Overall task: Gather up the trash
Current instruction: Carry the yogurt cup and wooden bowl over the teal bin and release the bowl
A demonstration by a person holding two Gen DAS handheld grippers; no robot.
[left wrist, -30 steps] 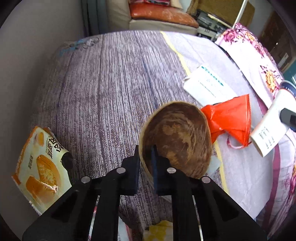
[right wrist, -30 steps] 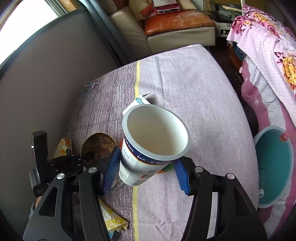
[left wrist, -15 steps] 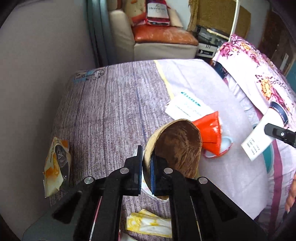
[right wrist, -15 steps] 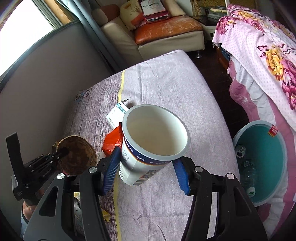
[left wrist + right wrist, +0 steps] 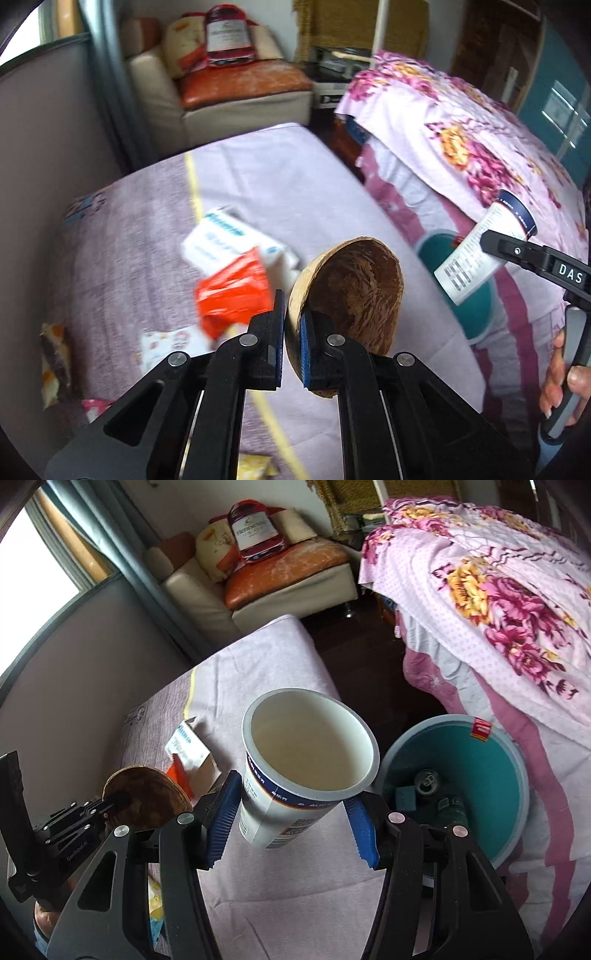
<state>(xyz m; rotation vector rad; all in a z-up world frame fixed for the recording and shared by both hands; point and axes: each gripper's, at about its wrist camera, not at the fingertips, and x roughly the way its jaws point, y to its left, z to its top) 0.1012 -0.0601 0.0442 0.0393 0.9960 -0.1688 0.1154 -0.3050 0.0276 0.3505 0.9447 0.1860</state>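
Trash sits in both of our grippers and lies strewn on the lilac bed cover (image 5: 258,177). Our left gripper (image 5: 292,341) has its jaws pinched almost fully together on the rim of a brown coconut shell (image 5: 354,291), one blue pad inside the bowl and one outside, so the shell stands on edge, clear of the cover. In the right wrist view the same shell (image 5: 144,797) shows at eight o'clock of the frame, with the left gripper (image 5: 114,803) clamped on it. Our right gripper (image 5: 291,825) is about half open, its ridged blue pads pressed on the two sides of a white paper cup with a navy band (image 5: 310,753), which is upright, empty and lifted off the cover. At three o'clock from the cup, just beside it, a teal bin (image 5: 491,771) stands on the floor against the floral bedspread (image 5: 498,587), with a drink can (image 5: 426,781) and other dark litter inside. On the cover at ten o'clock from the shell lie a white and blue carton (image 5: 225,240) and, touching it, a crumpled orange bag (image 5: 232,291). A snack wrapper (image 5: 51,354) lies blurred near the cover's left edge. A cream sofa (image 5: 280,587) stands beyond the bed at twelve o'clock.
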